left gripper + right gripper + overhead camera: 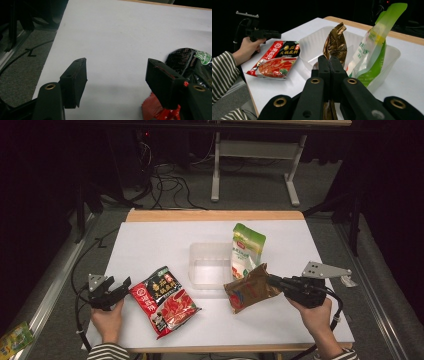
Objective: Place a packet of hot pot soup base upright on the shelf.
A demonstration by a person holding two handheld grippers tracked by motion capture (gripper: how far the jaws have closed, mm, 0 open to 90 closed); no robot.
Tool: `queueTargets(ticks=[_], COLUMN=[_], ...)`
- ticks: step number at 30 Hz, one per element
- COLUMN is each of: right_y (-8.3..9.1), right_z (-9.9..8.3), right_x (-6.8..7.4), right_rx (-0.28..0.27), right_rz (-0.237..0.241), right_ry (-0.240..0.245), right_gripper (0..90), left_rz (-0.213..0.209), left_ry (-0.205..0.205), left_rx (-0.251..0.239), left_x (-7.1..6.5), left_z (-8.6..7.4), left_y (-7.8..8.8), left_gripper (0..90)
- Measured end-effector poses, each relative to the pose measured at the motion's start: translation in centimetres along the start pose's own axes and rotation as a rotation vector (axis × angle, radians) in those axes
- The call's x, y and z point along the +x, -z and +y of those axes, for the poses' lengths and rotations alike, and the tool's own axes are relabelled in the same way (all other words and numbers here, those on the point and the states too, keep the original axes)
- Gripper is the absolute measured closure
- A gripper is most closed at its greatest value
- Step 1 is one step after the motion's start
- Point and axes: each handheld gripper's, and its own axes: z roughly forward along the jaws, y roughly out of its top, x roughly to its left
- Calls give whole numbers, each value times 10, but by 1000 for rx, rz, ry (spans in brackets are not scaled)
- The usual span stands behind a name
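One white table top [150, 245], wooden far edge [215, 215], grey floor [250, 190], dark room

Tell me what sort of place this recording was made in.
Probably a lab or recording room, not a home: a white-topped table stands on grey carpet with loose cables trailing behind it, dark curtains hang around, and a bare metal-legged bench sits beyond.

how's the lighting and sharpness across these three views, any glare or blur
High view: white table brightly lit, surroundings nearly black, slightly soft. Left gripper view: the open left gripper shadows the table; its near parts blur. Right gripper view: glare on the brown packet it clamps; background dark.
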Motion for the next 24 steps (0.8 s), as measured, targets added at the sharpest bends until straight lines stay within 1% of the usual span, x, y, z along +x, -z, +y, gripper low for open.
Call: queueTargets(ticks=[6,9,14,17,19,21,24], right_y=[2,3,4,4,2,2,-2], right_z=[6,7,13,16,19,20,24], right_x=[-1,-3,-4,-4,-6,-7,-12], right_rx=[-12,-27,-33,-34,-38,-42,-57], right_rz=[12,21,17,18,20,17,15], right_ry=[-19,-28,-30,-39,-55,-60,-87], right_gripper=[900,900,900,900,900,900,900], left_rz=[0,0,1,2,1,1,0], left_ry=[0,-1,0,0,1,1,0], left_rx=[0,-2,-1,-3,1,1,1], left_x=[0,0,0,0,0,0,0], left_z=[0,0,0,0,0,0,0], left_y=[0,0,0,0,0,0,0], left_gripper=[340,340,340,340,340,340,340])
